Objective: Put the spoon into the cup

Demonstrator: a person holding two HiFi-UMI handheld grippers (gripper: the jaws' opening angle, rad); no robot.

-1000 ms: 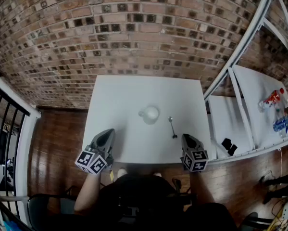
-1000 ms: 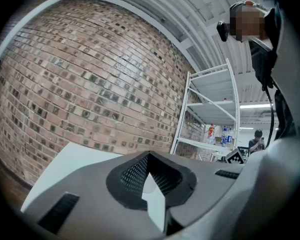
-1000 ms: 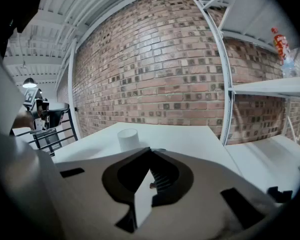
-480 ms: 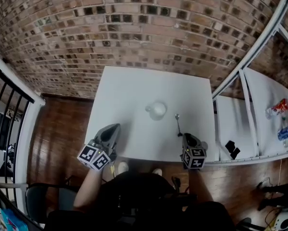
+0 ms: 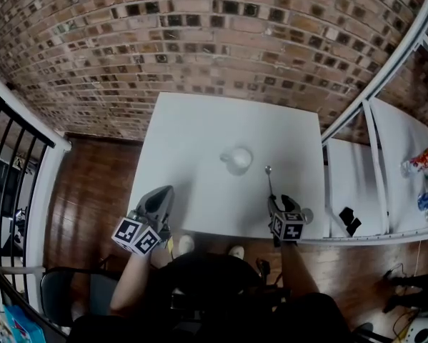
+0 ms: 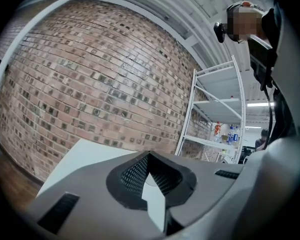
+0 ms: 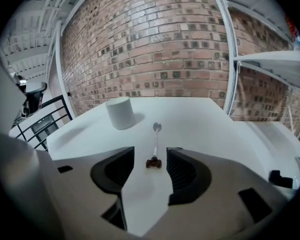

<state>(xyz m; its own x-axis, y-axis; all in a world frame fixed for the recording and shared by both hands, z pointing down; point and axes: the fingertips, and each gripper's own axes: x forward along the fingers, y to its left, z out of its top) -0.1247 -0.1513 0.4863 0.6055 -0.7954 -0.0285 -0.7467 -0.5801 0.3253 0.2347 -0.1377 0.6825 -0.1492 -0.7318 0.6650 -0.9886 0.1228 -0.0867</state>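
A white cup (image 5: 239, 158) stands near the middle of the white table (image 5: 192, 141). To its right lies a thin metal spoon (image 5: 269, 181), bowl away from me and a dark end toward me. My right gripper (image 5: 274, 201) sits low at the table's near edge, just behind that dark end. In the right gripper view the spoon (image 7: 156, 141) lies in line with the gap of the right gripper (image 7: 151, 151), whose jaws are opening without touching it, and the cup (image 7: 120, 112) stands further back on the left. My left gripper (image 5: 163, 192) hovers by the near left edge, jaws shut and empty (image 6: 148, 156).
A brick wall (image 5: 199, 41) runs behind the table. A white metal rack (image 5: 364, 120) stands on the right, its lower shelf holding bottles (image 5: 422, 159) and a small black object (image 5: 346, 219). A black railing (image 5: 6, 170) is on the left, above a wooden floor (image 5: 92, 191).
My right gripper has come down and forward to the near end of the spoon. The left gripper has stayed near the table's left edge.
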